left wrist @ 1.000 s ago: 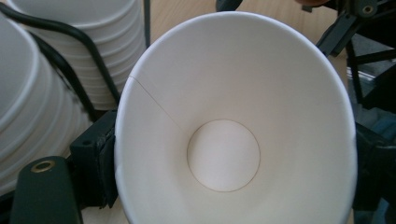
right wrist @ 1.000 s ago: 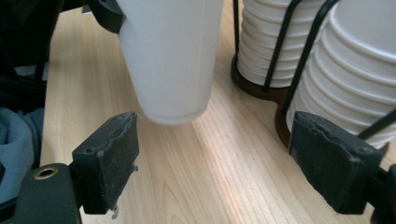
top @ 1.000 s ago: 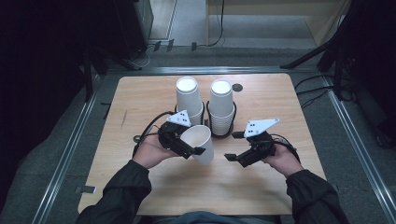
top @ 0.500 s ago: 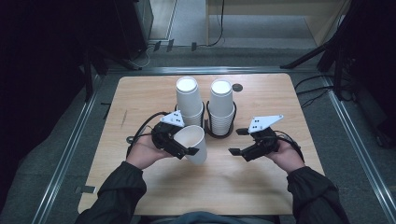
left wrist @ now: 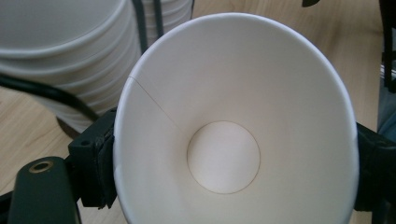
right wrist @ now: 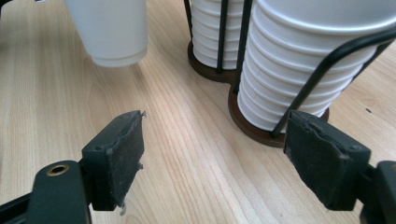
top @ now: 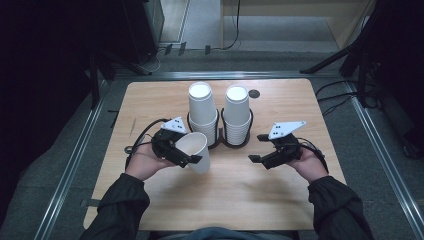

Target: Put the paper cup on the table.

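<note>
A single white paper cup (top: 195, 151) is held tilted just above the table, its mouth turned toward my left gripper's camera. My left gripper (top: 186, 156) is shut on it, one jaw on each side of the rim. In the left gripper view the cup's inside (left wrist: 224, 158) is in front of me, between my left gripper's (left wrist: 233, 172) jaws. My right gripper (top: 256, 148) hangs open and holds nothing, right of the cup holder. In the right gripper view my right gripper (right wrist: 219, 144) faces bare wood, with the held cup's base (right wrist: 109, 32) beyond at the upper left.
Two tall stacks of white cups (top: 202, 107) (top: 236, 112) stand in a black wire holder (top: 220, 143) at the table's middle back. The nearer stack (right wrist: 308, 60) is close to my right jaw. A dark round hole (top: 254, 93) marks the wooden table (top: 150, 105).
My left gripper has carried the cup a little to the left, away from the holder. My right gripper has shifted slightly up and away from the person.
</note>
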`<state>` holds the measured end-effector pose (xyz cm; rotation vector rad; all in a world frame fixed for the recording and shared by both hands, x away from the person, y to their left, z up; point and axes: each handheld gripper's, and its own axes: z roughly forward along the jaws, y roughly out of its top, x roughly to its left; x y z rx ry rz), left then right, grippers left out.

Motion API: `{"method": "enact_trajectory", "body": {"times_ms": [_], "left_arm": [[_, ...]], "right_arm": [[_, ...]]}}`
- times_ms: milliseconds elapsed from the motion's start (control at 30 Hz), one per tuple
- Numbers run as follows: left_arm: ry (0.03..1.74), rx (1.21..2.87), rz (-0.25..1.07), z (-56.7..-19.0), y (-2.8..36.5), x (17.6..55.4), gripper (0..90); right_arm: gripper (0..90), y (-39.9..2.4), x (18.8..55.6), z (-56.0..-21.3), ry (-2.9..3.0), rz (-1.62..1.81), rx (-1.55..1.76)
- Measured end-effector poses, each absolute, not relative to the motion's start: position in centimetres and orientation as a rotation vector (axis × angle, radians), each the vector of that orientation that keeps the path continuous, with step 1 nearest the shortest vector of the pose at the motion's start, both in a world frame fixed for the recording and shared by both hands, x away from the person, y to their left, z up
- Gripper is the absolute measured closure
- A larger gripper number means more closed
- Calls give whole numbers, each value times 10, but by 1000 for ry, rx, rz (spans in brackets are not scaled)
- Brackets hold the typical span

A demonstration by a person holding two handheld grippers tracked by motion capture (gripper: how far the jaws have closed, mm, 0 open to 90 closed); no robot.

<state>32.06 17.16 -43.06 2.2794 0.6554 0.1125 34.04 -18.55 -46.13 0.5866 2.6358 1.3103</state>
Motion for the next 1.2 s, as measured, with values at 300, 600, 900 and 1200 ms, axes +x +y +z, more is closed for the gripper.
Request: {"method": "enact_trajectory", "body": {"times_ms": [300,600,900,1200], "left_arm": [[737,2251,151,-432,196,324,123],[801,2242,164,-433,217,325,122],[875,2227,192,-433,240,329,119],[974,2178,228,-435,265,337,118]], "right_arm": [[208,-194,341,-460,2627,1305,615],[207,-196,346,-462,2640,1291,645],[207,-194,352,-465,2655,1291,673],[208,-191,351,-467,2666,1285,671]]}}
